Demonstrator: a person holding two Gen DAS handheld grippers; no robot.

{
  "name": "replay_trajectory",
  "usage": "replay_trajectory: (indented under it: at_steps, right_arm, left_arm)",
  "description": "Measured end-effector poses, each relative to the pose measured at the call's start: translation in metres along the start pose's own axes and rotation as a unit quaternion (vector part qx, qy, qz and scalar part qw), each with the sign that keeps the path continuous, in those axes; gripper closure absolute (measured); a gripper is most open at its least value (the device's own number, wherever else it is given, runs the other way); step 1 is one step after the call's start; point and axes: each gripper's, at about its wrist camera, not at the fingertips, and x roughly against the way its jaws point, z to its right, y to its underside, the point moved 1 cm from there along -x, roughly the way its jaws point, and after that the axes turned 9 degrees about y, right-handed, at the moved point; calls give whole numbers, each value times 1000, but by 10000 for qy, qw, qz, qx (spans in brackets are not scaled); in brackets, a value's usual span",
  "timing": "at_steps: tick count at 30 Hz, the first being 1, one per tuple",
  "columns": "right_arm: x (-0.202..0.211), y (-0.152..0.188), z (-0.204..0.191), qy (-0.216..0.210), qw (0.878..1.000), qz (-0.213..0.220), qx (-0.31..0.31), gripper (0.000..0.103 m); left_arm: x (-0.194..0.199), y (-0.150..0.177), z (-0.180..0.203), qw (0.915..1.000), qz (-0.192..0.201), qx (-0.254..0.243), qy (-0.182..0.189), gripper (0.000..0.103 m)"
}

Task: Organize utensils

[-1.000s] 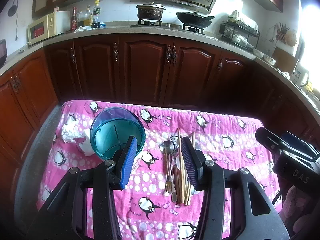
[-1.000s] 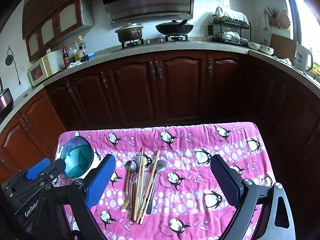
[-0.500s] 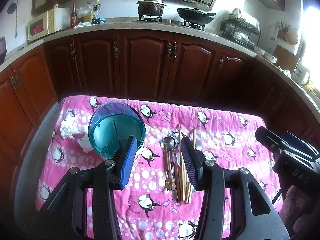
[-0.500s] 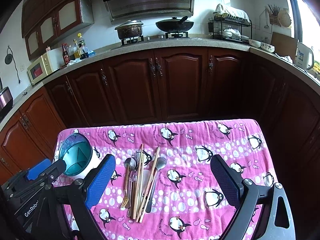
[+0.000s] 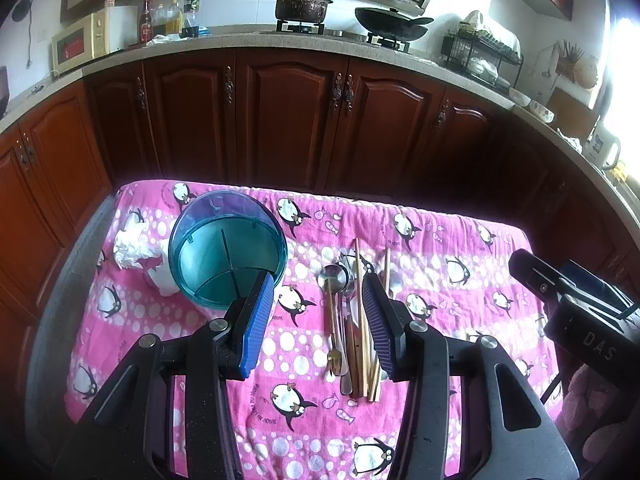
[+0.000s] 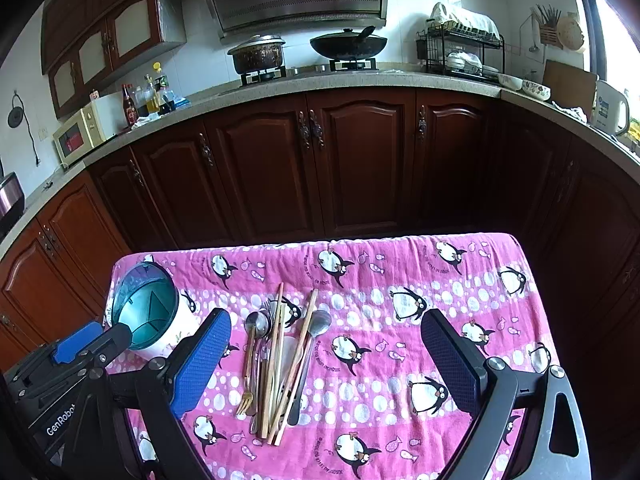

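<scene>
Utensils [image 5: 354, 320] lie in one loose bundle near the middle of the bench [image 5: 460, 380], which is draped in a pink penguin cloth: in the left wrist view I make out a couple of spoons, a gold-handled fork and several wooden chopsticks, overlapping and pointing roughly from the near edge to the far edge. The teal holder [image 5: 227, 250] stands upright toward the far left corner, its inside split by dividers and looking empty, with a crumpled white tissue [image 5: 134, 246] just beside it on the left edge side. The left tool [image 5: 316, 320] hangs above the cloth with its blue pads set wide and nothing between them. Nothing is sorted yet, so I judge this as the very start: picking a first piece.

From the right wrist view, the utensils [image 6: 280, 356] fan out a little at the near end, handles crossing. The right tool [image 6: 324, 364] hovers over them, jaws spread wide and empty, while the left tool [image 6: 76, 346] sits low near the holder [image 6: 146, 312]. The next move, I think, calls for lowering onto a single outer piece, closing narrowly so the neighbours stay put, then carrying it to a compartment.
</scene>
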Motion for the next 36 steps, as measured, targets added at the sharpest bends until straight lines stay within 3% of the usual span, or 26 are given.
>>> replay_trajectory:
  at_steps: [13, 18, 20, 25, 29, 31, 36]
  right_arm:
    - [-25, 11, 4, 15, 9992, -366, 186, 8]
    - [-57, 25, 9, -481, 9977, -466, 95, 8]
    - [-77, 33, 12, -595, 9962, -623, 129, 13]
    - [-123, 43, 11, -1076, 9885, -1063, 30, 44]
    - [-155, 43, 9, -1090, 9858, -1273, 89, 51]
    - [-171, 40, 8, -1268, 9823, -1379, 66, 59]
    - [-213, 25, 13, -1626, 9724, -1659, -208, 65]
  left_arm:
    - [-17, 14, -7, 9998, -189, -69, 20, 58]
    - [-33, 27, -9, 9989, -418, -77, 184, 58]
    - [-40, 33, -7, 9985, -476, -104, 243, 58]
    - [-62, 44, -1, 9963, -731, -208, 392, 58]
    - [-83, 44, 3, 9931, -981, -171, 626, 58]
    - [-95, 40, 9, 9917, -1065, -187, 694, 58]
    - [-129, 25, 21, 9894, -1305, -342, 545, 58]
